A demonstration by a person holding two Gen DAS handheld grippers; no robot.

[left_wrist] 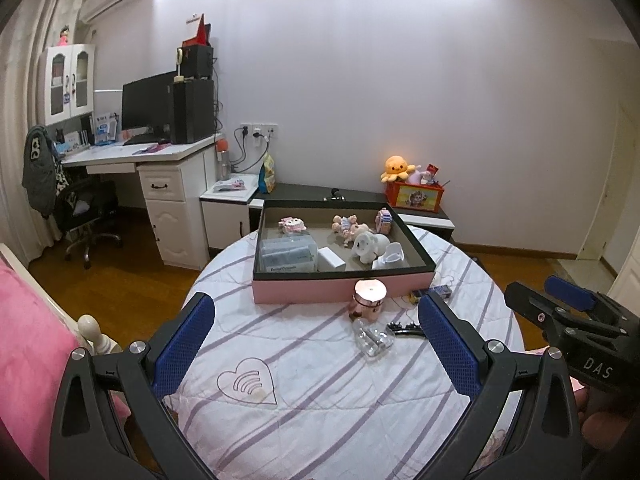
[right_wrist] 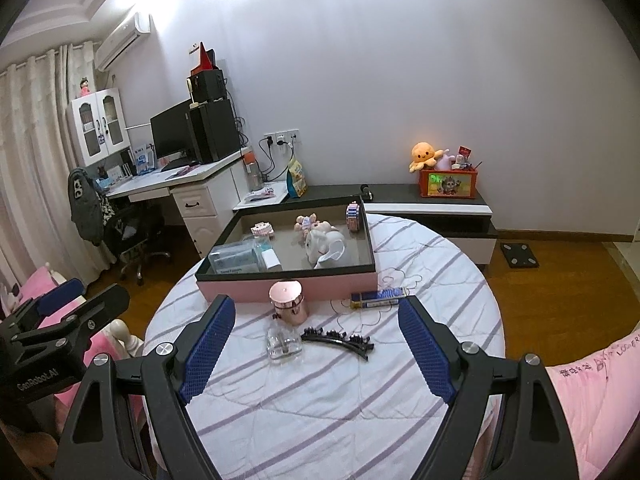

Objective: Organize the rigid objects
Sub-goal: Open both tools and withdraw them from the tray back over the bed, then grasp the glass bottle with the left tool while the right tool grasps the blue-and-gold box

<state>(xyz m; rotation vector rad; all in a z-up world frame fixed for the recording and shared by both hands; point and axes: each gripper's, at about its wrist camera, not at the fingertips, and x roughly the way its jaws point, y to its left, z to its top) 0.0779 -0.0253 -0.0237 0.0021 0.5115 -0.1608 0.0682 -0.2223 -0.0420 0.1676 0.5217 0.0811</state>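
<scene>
Pale lilac wall (right_wrist: 400,80) fills the back, washed bright near the ceiling by overhead light. Left, cream curtains (right_wrist: 28,152) hang beside a wall-mounted air conditioner (right_wrist: 124,40). Below sits a white desk (left_wrist: 160,156) carrying a dark monitor (left_wrist: 146,100) and a black tower, with a swivel chair (left_wrist: 84,216) tucked under. A low black-and-white cabinet (right_wrist: 436,208) runs along the wall, and a warm wooden floor (right_wrist: 568,292) spreads everywhere.

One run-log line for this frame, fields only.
left tool: open, empty | right tool: open, empty | loose on table: pink jar, clear bottle, black hair clip, blue box | tray: part-filled
</scene>
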